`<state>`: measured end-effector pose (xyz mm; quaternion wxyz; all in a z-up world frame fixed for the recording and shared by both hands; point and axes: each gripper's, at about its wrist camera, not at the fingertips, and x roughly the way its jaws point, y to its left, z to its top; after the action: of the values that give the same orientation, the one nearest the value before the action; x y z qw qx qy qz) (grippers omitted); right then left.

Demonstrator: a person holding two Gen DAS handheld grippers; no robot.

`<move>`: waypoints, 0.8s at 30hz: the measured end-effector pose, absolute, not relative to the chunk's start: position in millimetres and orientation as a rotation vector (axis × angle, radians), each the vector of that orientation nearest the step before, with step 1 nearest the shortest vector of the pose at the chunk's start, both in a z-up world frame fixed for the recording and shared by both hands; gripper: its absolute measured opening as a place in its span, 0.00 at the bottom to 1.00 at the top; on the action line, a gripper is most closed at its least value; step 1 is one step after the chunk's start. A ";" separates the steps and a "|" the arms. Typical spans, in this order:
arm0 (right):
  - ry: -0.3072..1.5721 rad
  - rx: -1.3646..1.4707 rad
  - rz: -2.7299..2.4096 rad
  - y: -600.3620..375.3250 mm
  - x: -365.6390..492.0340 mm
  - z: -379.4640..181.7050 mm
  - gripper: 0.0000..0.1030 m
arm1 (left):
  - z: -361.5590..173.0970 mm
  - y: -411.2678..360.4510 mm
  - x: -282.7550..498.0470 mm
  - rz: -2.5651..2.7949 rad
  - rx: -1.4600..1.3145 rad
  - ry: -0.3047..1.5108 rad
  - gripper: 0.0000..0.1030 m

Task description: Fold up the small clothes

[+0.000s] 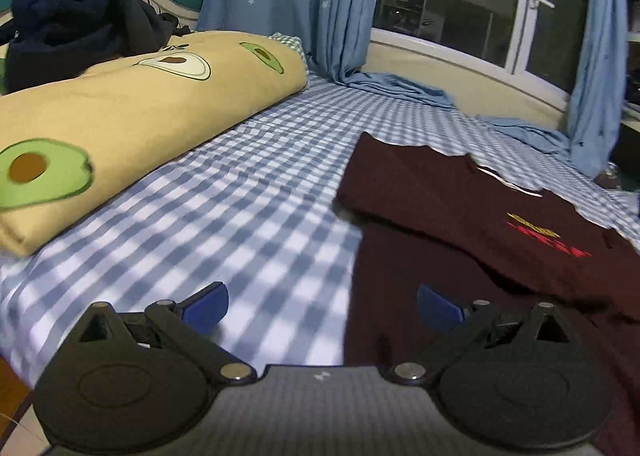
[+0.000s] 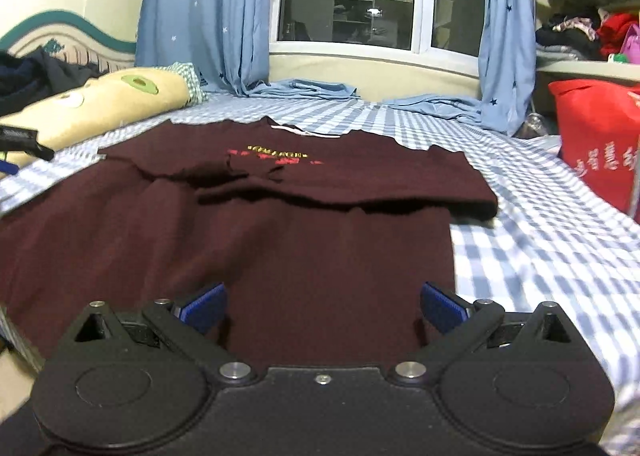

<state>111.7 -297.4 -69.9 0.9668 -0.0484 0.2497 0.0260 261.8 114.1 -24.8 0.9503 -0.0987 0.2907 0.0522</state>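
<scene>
A dark maroon T-shirt [image 2: 280, 232] with a yellow and red chest print lies flat on the blue checked bed sheet [image 1: 240, 196], both sleeves folded in over the chest. In the left wrist view the shirt [image 1: 480, 248] fills the right side. My left gripper [image 1: 322, 306] is open and empty, low over the shirt's left hem edge, one finger over the sheet and one over the shirt. My right gripper [image 2: 322, 306] is open and empty, low over the shirt's lower part near its right edge.
A yellow avocado-print quilt [image 1: 132, 112] lies folded along the left, with dark clothes [image 1: 72, 32] piled on it. Blue curtains [image 2: 208, 16] hang at the window and pool on the bed's far edge. A red bag [image 2: 596, 136] stands at the right.
</scene>
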 end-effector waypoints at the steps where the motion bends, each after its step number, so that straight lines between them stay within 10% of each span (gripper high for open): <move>1: 0.503 -0.106 0.061 -295.5 103.7 -70.2 1.00 | -22.9 111.5 248.4 0.100 -0.203 0.586 0.99; 24: 0.491 -0.468 0.194 -229.8 44.0 -104.4 1.00 | -28.3 29.9 127.4 -0.057 0.011 0.543 0.99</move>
<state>44.0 -229.8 -104.4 0.9384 -0.2293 0.2404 0.0949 127.4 29.9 -28.3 0.9630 0.0055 0.2681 -0.0282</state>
